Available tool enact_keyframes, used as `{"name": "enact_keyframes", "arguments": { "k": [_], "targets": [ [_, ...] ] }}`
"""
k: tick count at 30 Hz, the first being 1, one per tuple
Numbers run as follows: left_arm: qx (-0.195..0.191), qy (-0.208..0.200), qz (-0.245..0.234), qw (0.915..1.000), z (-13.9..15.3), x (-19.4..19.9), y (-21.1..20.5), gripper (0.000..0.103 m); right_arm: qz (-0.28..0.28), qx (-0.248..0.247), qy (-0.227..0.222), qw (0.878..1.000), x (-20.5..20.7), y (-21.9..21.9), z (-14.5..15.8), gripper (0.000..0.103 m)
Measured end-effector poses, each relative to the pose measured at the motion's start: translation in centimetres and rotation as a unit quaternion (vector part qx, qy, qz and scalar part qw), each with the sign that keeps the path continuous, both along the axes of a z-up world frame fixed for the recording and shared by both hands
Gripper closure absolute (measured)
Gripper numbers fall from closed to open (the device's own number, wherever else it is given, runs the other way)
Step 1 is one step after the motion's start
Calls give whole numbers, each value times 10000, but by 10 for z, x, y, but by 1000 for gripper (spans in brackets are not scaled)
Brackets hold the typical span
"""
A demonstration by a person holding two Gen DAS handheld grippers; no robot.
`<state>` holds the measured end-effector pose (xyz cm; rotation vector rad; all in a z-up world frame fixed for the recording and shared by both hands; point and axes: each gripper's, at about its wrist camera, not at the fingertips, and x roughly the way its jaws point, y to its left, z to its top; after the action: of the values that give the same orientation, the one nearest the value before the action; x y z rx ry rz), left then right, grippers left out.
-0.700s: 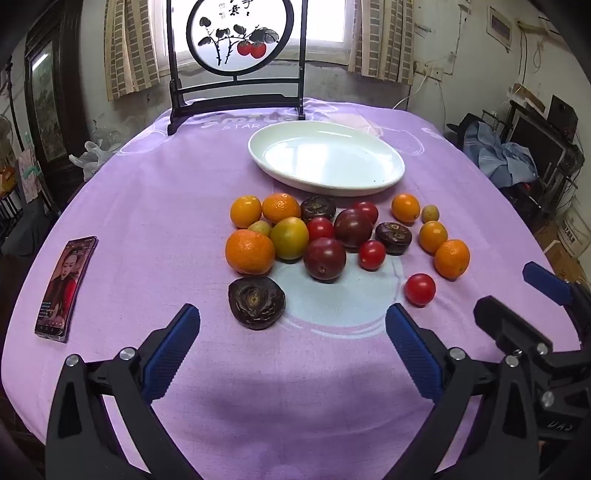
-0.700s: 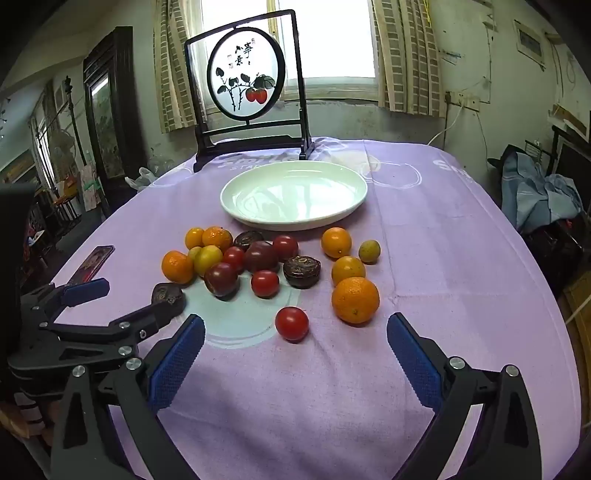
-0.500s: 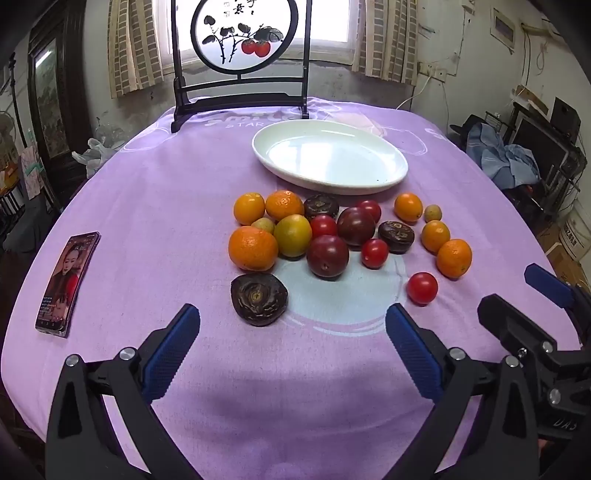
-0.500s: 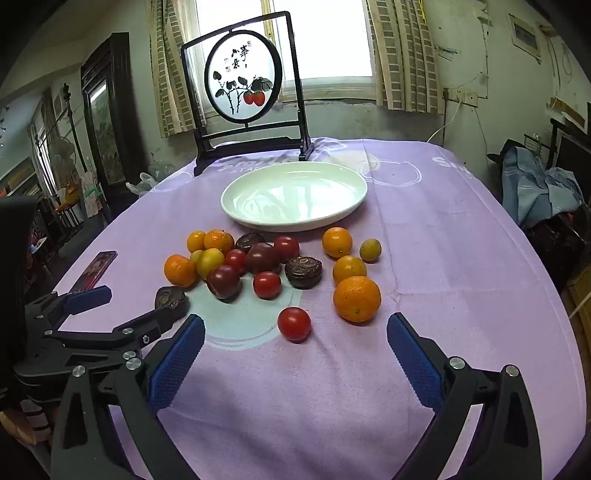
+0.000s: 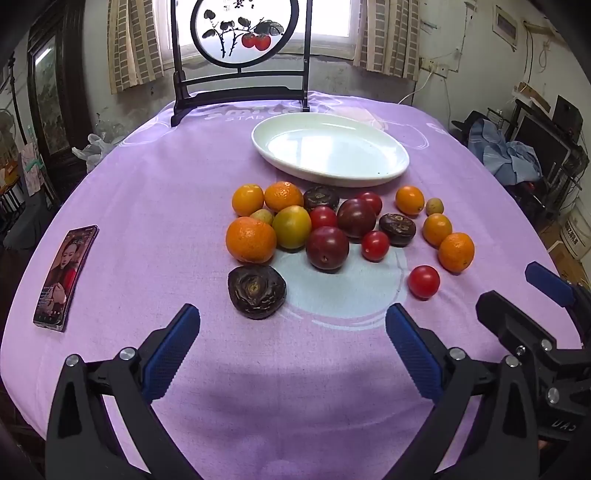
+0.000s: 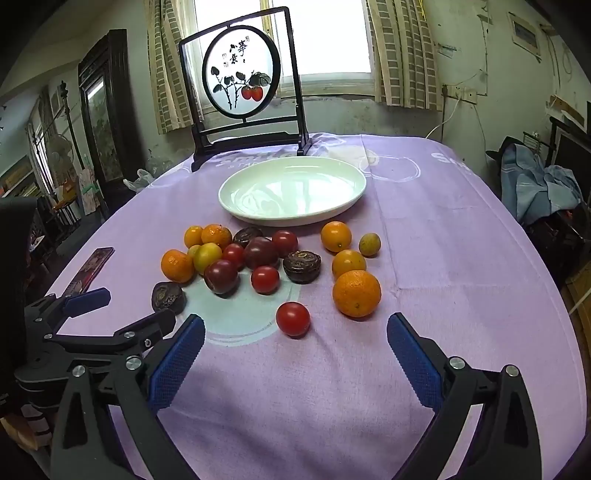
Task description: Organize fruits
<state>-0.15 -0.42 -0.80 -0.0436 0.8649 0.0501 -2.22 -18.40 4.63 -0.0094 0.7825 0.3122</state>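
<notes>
Looking down the left wrist view, I see the fruits (image 5: 325, 229) heaped loosely on the purple cloth of the bench (image 5: 147, 192), just in front of the white plate (image 5: 391, 173), which holds nothing. Nearest to my left gripper (image 5: 291, 354) is a dark wrinkled fruit (image 5: 256, 291), lying just ahead of the fingers and a little left of the midline between them, not touching either pad. Behind it sit a large orange (image 5: 251, 240), a yellow-green fruit (image 5: 293, 226) and a dark plum (image 5: 327, 248), packed close together. The left fingers (image 5: 170, 354) are spread wide and hold nothing.

From the right wrist view, a single red tomato (image 6: 293, 318) lies apart from the heap, just ahead of my right gripper (image 6: 295, 365) and close to the midline between its fingers. A big orange (image 6: 356, 293) sits just to its right and slightly farther off, ahead of the right-hand pad. The right fingers (image 6: 413, 362) are also spread wide with nothing between them, clear of both fruits.

The two grippers hover side by side at the near edge of the bench; each shows at the margin of the other's view. A phone (image 5: 64, 275) lies flat well to the left of the heap, and a framed round painting (image 5: 240, 33) stands upright behind the plate.
</notes>
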Motion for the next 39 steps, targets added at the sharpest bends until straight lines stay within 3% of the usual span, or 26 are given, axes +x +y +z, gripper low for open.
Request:
{"name": "enact_keyframes", "arguments": {
  "k": [39],
  "targets": [
    [-35, 86, 43, 9999, -5, 2, 3, 4, -45, 102, 61, 9999, 2, -3, -5, 4]
  ]
}}
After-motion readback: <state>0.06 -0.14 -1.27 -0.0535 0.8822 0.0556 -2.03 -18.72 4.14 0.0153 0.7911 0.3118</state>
